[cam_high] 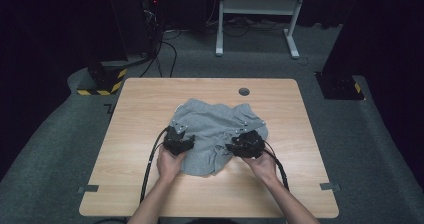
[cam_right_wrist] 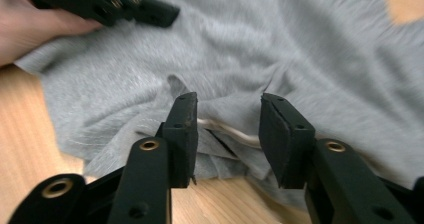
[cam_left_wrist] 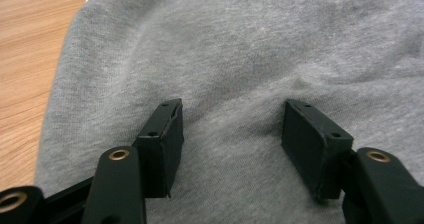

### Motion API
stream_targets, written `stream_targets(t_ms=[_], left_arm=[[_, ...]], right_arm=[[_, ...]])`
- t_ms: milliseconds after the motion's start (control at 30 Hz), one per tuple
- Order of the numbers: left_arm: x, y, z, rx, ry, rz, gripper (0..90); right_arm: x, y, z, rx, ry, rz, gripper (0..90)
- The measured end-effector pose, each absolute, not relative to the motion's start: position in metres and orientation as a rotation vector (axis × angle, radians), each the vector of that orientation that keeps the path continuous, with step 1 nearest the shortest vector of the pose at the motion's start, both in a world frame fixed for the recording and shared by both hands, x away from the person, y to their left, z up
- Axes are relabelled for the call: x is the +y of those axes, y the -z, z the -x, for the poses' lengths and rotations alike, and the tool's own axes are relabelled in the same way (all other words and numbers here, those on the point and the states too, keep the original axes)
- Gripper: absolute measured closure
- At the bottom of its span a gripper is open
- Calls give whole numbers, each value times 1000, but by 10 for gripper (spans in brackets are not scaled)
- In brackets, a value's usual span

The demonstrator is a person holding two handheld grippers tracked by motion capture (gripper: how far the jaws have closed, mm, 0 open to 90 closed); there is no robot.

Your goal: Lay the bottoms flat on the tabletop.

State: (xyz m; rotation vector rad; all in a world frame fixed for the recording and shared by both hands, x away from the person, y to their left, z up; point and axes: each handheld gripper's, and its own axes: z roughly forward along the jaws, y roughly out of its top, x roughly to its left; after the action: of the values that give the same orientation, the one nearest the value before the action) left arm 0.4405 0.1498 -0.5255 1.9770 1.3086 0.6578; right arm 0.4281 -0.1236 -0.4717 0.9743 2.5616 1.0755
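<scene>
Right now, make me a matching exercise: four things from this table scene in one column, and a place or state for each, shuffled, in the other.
Things:
1. crumpled grey fabric garment
2. left gripper
3. right gripper
4. round grey grommet

Places or states:
A. near the wooden table's far edge
B. jaws open above a pale cord
C. jaws open over plain fabric
D. spread mid-table

Pairs: 1-D, 2-C, 3-B, 4-A

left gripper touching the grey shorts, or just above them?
Cannot tell. In the left gripper view the left gripper has its jaws open, straddling a low ridge of the grey shorts, but neither contact nor a gap between pads and cloth shows plainly.
</scene>
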Motion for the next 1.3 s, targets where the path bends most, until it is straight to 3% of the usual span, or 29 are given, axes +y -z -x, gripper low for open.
stream_targets(t_ms=[167, 300, 433, 567, 867, 1300], left_arm=[[151, 526, -441, 1315, -637, -1967, 420], [151, 526, -441, 1310, -638, -1971, 420], [152, 526, -441, 1305, -633, -1972, 420], [152, 526, -441, 1301, -633, -1973, 420], [155, 523, -438, 1280, -638, -2020, 432], [156, 506, -410, 1196, -692, -2116, 469]], right_arm=[[-114, 493, -434, 2581, -1028, -1053, 559], [-112, 493, -435, 2550, -1011, -1049, 708], [-116, 490, -434, 2555, -1033, -1024, 746], [-135, 480, -429, 2568, -1070, -1019, 714], [-183, 478, -408, 2515, -1040, -1063, 770], [-265, 474, -343, 2466, -994, -1211, 748]])
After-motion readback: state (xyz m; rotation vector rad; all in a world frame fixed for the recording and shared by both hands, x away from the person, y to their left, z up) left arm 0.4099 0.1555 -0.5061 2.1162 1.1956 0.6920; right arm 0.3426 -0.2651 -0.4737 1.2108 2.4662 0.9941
